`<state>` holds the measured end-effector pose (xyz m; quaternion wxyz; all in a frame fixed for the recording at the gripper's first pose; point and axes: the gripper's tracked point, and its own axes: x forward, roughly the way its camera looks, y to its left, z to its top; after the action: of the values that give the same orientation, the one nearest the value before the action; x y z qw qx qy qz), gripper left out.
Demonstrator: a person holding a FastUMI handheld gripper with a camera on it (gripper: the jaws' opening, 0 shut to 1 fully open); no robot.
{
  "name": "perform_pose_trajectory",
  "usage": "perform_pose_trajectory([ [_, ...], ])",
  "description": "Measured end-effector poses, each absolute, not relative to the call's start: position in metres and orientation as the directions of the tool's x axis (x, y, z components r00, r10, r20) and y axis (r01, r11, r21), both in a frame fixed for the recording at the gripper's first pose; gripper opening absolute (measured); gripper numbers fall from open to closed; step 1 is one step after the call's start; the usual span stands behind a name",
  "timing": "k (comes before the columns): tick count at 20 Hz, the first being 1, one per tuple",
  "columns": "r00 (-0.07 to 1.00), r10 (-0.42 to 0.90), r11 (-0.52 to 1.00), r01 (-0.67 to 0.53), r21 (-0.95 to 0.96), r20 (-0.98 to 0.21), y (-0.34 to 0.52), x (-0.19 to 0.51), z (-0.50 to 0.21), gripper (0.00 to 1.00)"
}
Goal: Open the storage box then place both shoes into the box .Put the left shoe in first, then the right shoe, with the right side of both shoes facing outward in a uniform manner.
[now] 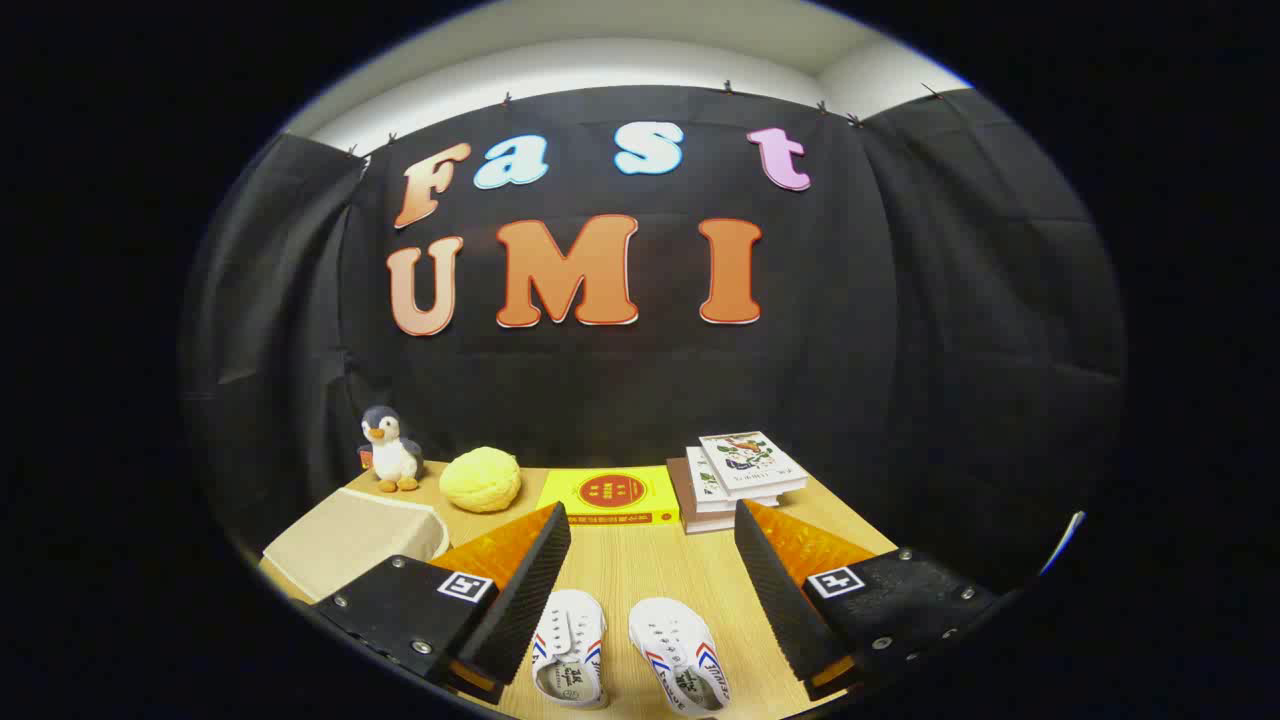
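White shoes (625, 655) lie side by side on the tabletop (650, 570) between my jaws. The gripper (652, 520) is spread wide, holding nothing. I see the beige storage box (350, 540) closed.

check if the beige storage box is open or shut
Shut: the beige fabric storage box has its lid lying flat on top. Both white canvas shoes sit outside, between the open claw fingers.

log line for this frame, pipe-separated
gripper open, empty, above table | both shoes between fingers, untouched | storage box beside left finger, closed | stage: pre-open
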<state>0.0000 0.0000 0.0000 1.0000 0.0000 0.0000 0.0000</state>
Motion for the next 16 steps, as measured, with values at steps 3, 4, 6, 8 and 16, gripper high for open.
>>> perform_pose_trajectory([
  [3, 0.999, 0.051, 0.996, -0.05, 0.071, -0.018, 0.014, 0.001, -0.001, 0.98],
  [4, 0.998, 0.06, 0.995, -0.056, 0.083, -0.036, 0.016, 0.002, -0.003, 0.98],
  [6, 0.996, 0.067, 0.995, -0.062, 0.078, -0.056, 0.019, 0.005, -0.005, 0.98],
  [8, 0.997, 0.067, 0.996, -0.064, 0.069, -0.047, 0.019, 0.007, 0.0, 0.98],
  [16, 0.991, 0.127, 0.991, -0.126, 0.052, -0.034, 0.035, 0.016, 0.001, 0.98],
])
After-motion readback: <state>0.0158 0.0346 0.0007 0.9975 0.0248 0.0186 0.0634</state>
